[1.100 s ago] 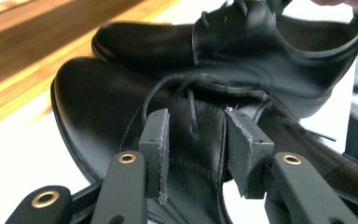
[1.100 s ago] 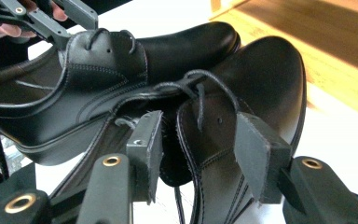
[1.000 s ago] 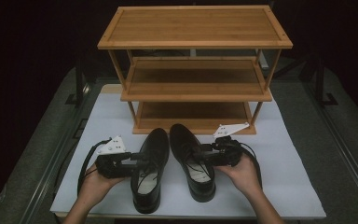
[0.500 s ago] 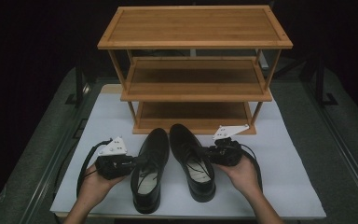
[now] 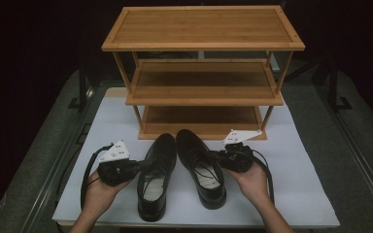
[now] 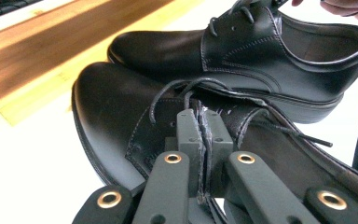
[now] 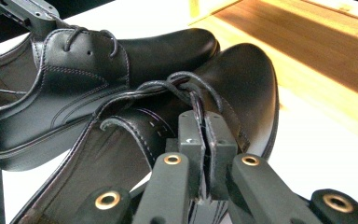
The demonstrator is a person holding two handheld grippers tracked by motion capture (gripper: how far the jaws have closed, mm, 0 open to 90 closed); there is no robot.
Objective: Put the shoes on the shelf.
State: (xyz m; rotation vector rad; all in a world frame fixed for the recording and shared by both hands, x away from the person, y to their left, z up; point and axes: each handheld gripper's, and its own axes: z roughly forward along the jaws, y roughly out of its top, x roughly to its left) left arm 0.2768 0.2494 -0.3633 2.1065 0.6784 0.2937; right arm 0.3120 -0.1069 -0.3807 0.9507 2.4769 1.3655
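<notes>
Left hand (image 5: 97, 191) at the near left of the white mat (image 5: 301, 194), palm up, holding the left gripper (image 5: 138, 165) with a grey three-cornered plate on top and a black cable looping out to the side. Jaws closed on the outer edge of the left shoe (image 5: 154, 177), pinching the leather beside the laces, as seen close up in the left gripper view, where the two pads press together on a thin fold of the upper (image 6: 200, 135).

Left shoe resting on the mat, black, laced, toe toward the rack, heel toward the near edge. Right shoe (image 5: 200, 167) just beside it, toes close together, heels spread slightly apart, likewise toe toward the rack.

Right gripper (image 5: 213, 156) held in the right hand (image 5: 252, 179), also palm up, plate on top, cable trailing toward the near right. Jaws closed on the outer edge of the right shoe near the laces; in the right gripper view, pads shut on the leather edge (image 7: 207, 135), laces curling just above them.

Behind both shoes, a wooden rack (image 5: 201, 43) with three shelves, standing at the far side of the mat, lowest shelf near the toes. Mat lying on a grey table (image 5: 39, 145), dark surroundings beyond.
</notes>
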